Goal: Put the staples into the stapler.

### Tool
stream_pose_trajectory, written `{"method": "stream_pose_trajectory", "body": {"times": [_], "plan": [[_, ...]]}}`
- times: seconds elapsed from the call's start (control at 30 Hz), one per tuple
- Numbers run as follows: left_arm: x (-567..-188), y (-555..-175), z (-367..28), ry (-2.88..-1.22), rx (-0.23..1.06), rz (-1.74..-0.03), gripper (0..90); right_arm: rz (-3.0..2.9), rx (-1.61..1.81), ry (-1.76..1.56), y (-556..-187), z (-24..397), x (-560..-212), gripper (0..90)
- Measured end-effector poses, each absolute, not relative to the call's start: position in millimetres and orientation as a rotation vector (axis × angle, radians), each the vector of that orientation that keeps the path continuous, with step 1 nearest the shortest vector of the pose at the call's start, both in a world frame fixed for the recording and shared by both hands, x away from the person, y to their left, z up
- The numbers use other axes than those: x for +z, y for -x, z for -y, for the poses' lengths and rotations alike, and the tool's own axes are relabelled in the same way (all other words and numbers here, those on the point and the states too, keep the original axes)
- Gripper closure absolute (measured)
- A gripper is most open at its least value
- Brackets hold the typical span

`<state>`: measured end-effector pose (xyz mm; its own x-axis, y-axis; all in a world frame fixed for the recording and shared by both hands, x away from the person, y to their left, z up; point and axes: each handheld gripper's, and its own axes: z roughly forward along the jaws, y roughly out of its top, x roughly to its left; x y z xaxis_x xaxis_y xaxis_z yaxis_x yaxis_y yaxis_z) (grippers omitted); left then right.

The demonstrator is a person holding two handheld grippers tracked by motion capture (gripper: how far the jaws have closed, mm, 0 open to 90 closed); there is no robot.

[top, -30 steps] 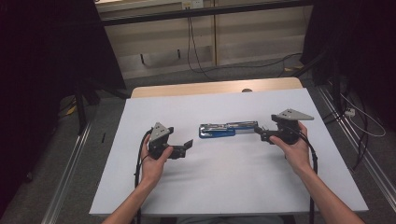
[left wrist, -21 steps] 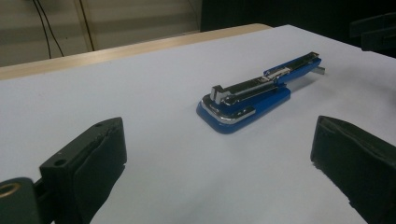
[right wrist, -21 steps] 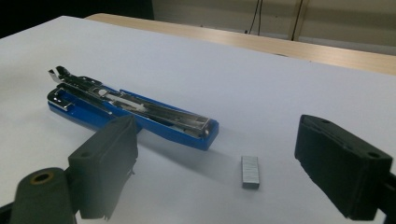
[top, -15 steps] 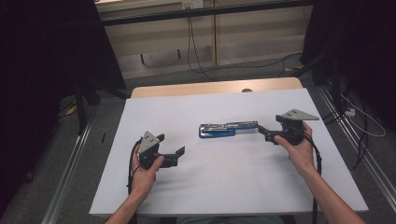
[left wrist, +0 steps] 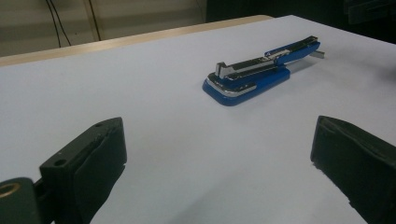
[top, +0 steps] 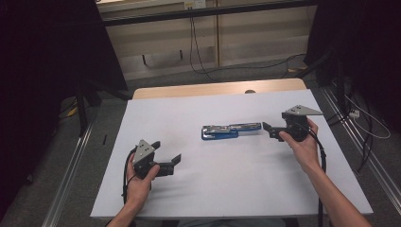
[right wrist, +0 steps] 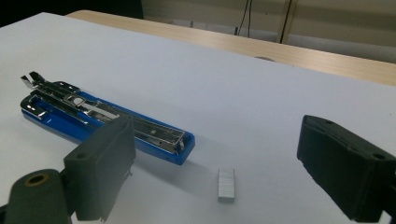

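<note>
A blue stapler (top: pixel 231 131) with a chrome top lies flat at the middle of the white table (top: pixel 227 194), long axis left to right. In the right gripper view the stapler (right wrist: pixel 107 123) shows its metal magazine uncovered, and a small strip of staples (right wrist: pixel 226 185) lies on the table just beyond its near end. My right gripper (top: pixel 268 131) stands open just right of the stapler, and in its own view the right gripper (right wrist: pixel 219 147) has the staple strip between its jaws, untouched. My left gripper (top: pixel 166 151) is open at the front left, and from the left gripper (left wrist: pixel 219 154) the stapler (left wrist: pixel 261 70) lies well ahead.
A wooden strip (top: pixel 213 90) edges the table's far side. Cables (top: pixel 364 123) run over the floor at the right, and metal rails (top: pixel 71 175) flank the table. Dark curtains stand on both sides.
My left gripper has drawn back toward the person and to the left, away from the stapler. The right gripper has barely shifted, and the stapler stays put.
</note>
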<state>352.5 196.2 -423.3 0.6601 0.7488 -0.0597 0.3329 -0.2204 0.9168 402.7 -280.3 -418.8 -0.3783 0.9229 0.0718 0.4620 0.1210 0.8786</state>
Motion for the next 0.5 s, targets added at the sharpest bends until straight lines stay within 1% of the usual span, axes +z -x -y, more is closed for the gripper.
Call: {"method": "stream_pose_trajectory", "body": {"times": [0.17, 0.5], "plan": [[-422.1, -343.4, -201.6, -1.803, 0.495, -0.88, 3.6, -1.944, 1.125, -1.382, -410.8, 282.1, -422.8, 9.2], [-421.1, -326.1, -204.3, -1.83, 0.501, -0.872, 3.6, -1.968, 1.125, -1.385, -418.4, 285.0, -411.7, 11.0]]}}
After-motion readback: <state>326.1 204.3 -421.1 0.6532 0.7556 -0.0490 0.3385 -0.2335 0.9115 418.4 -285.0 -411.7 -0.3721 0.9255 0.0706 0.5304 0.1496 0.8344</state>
